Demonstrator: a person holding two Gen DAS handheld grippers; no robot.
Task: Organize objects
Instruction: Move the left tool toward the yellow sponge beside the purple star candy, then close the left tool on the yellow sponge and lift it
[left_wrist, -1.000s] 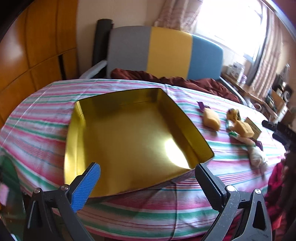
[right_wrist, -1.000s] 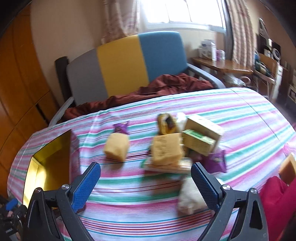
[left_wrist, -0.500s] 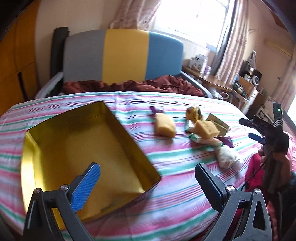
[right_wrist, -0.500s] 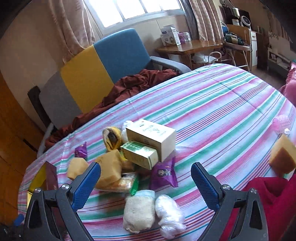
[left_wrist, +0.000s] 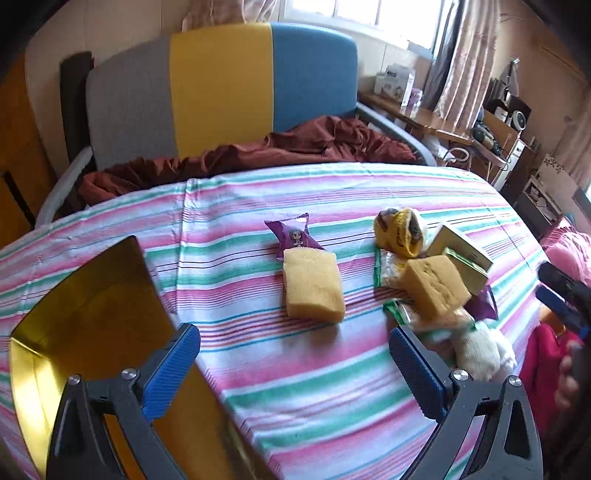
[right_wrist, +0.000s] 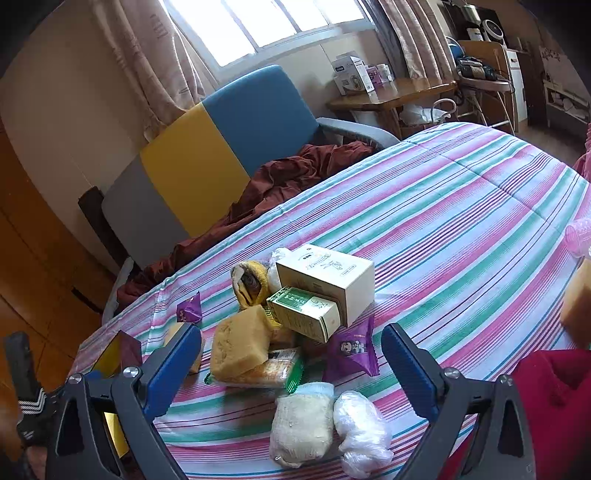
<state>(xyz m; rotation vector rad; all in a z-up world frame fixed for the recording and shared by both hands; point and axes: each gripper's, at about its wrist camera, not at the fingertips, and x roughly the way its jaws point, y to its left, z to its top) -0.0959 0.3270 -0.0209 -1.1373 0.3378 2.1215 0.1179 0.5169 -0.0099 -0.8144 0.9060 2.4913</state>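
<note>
With both jaws spread and empty, lower left hand-held gripper (left_wrist: 293, 373) squarely over lone sponge (left_wrist: 312, 285), then carry to gold tin (left_wrist: 92, 295); keep right hand-held gripper (right_wrist: 291, 363) clear above pile.

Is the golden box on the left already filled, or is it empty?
Empty, as far as can be seen: the left wrist view shows only bare shiny floor and walls inside the golden box. Its near part is hidden behind the left gripper.

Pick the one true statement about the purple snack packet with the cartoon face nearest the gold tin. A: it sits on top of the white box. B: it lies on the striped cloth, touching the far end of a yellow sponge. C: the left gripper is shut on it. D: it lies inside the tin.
B: in the left wrist view the purple packet lies on the striped cloth, its near edge against the yellow sponge.
</note>
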